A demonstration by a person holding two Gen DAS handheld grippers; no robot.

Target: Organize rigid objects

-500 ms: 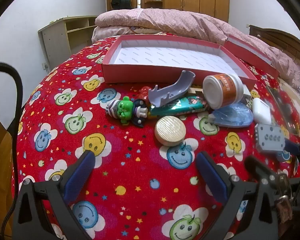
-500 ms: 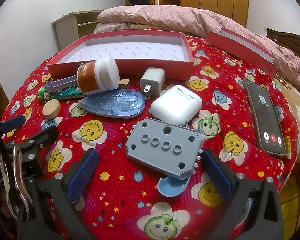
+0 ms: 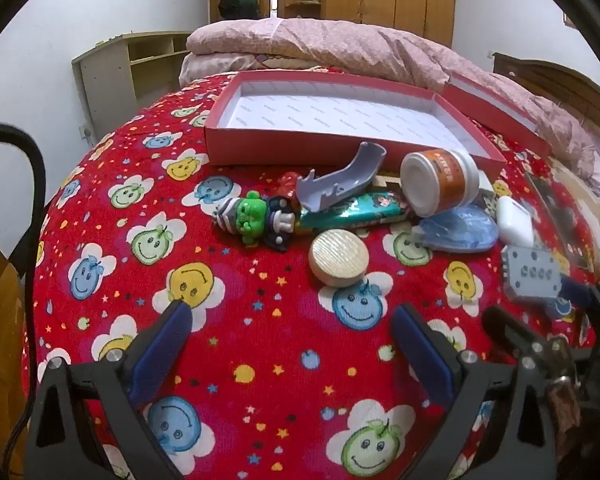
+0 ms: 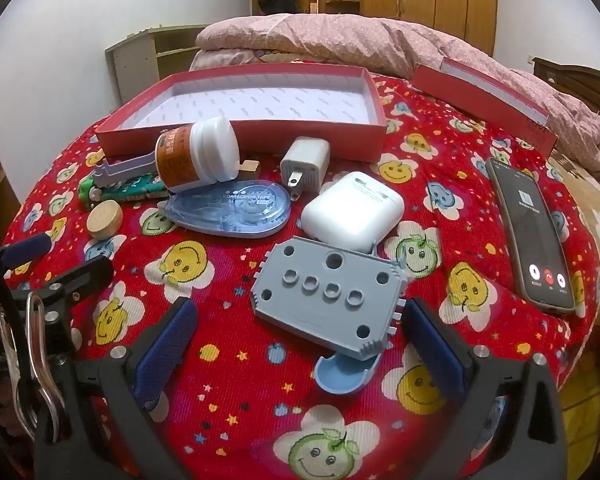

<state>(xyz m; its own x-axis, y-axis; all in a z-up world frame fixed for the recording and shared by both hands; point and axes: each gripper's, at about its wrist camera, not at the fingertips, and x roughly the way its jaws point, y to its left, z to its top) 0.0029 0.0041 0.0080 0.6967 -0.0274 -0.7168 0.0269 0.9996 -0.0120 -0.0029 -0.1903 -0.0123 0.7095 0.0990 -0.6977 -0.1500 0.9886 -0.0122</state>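
On the bed's red smiley-print cover, nothing had shifted over the last half second: both the left gripper [image 3: 288,344] and right gripper [image 4: 300,340] hovered with jaws apart and empty, the clutter lay before the empty red box [image 4: 236,128], sorting apparently unstarted

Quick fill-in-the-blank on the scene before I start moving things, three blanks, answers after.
1. The red box holds ____ so far.
2. The white earbud case leans on the far edge of the ____ plate with round holes.
3. The orange-labelled jar lies on its ____, over the correction tape.
Left gripper and right gripper hold nothing.

Missing words: nothing; grey; side
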